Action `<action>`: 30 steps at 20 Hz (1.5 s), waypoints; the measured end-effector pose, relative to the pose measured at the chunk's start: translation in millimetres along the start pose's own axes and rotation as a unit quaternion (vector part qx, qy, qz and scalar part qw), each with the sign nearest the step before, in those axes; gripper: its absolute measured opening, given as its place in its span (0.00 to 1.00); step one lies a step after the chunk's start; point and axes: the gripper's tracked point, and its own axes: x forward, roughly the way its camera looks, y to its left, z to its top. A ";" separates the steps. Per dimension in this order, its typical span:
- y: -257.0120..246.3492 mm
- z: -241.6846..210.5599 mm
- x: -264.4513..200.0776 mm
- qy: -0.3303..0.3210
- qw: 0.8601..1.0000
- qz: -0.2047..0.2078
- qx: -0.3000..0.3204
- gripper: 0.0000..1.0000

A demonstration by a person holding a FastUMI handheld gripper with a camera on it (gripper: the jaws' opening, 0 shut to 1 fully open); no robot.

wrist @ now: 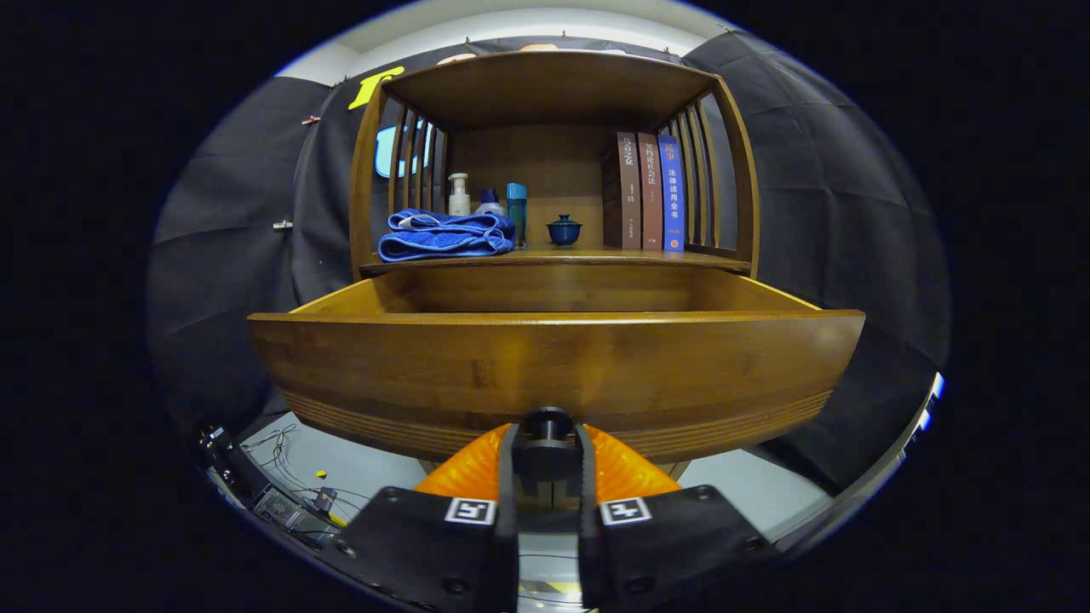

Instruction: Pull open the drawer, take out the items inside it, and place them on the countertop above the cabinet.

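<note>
The drawer (553, 366) stands pulled far out from the cabinet (553, 153), its front edge wide and its inside hidden from here. The claw (547, 460) sits level under that front, both fingers (507, 477) pressing on the dark knob (547, 426). On the surface (596, 255) above, a blue towel (444, 235) lies near the left edge and books (649, 191) stand at the right.
</note>
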 end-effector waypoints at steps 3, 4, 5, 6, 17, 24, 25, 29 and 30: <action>1.9 15.0 -18.4 -0.012 1.000 0.012 0.010 0.59; 3.6 20.9 -24.0 -0.012 1.000 0.018 -0.005 0.73; 7.2 29.1 -30.5 -0.009 0.999 0.031 -0.024 0.86; 11.7 40.6 -34.6 -0.005 0.998 0.048 -0.037 1.00; 8.6 140.5 26.2 0.156 0.985 0.069 -0.033 1.00; -10.6 86.1 104.9 0.354 0.932 0.036 -0.067 1.00; -5.1 70.8 109.9 0.384 0.920 0.041 -0.060 1.00; -13.4 36.8 124.5 0.444 0.894 0.014 -0.055 1.00; -17.0 31.9 132.8 0.444 0.895 0.003 -0.051 1.00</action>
